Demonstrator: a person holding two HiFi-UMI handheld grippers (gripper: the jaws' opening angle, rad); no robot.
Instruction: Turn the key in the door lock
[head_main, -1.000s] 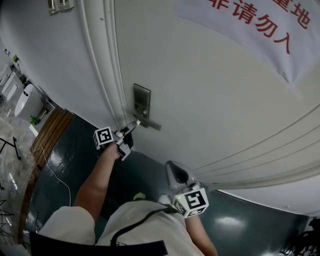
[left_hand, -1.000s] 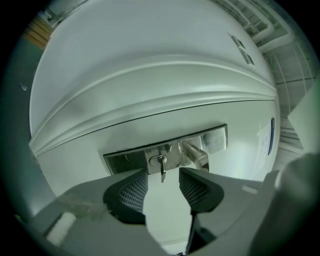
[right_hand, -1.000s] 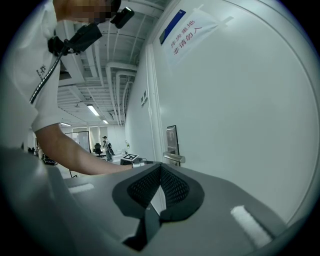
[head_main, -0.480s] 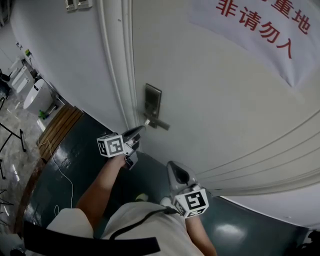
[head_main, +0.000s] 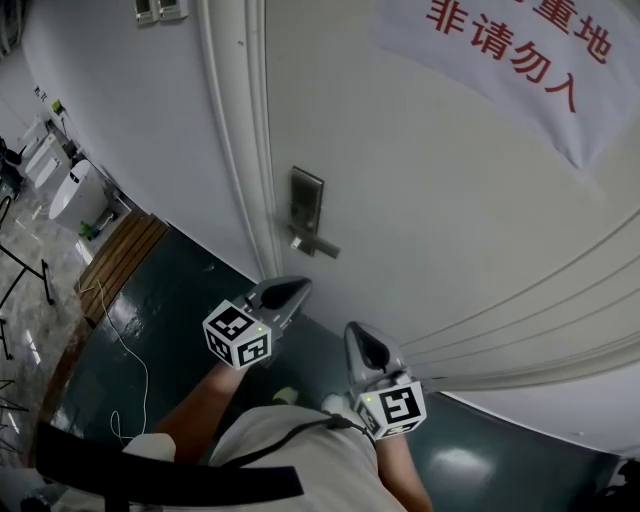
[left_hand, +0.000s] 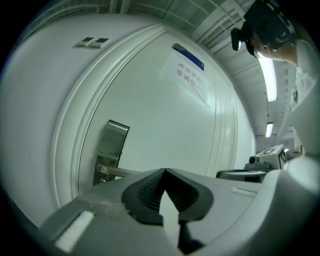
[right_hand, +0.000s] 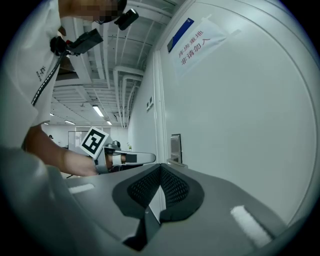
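Withdrawn from the lever handle (head_main: 316, 244) since the earlier frame, the left gripper (head_main: 296, 289) now sits below the lock plate (head_main: 306, 200) and apart from it. Its marker cube (head_main: 238, 335) has rolled to face upward. Its jaws have just been closing and now meet tip to tip with nothing between them. The right gripper (head_main: 353, 333) is level just beside the left one, near the door (head_main: 430, 200), with its jaws likewise together and empty. The steel plate is mounted at the door's edge, with the lever projecting from its lower part. No key can be made out. A small dark detail beneath the lever in the left gripper view may be the keyhole. A sign (head_main: 510, 60) with red characters hangs higher on the door.
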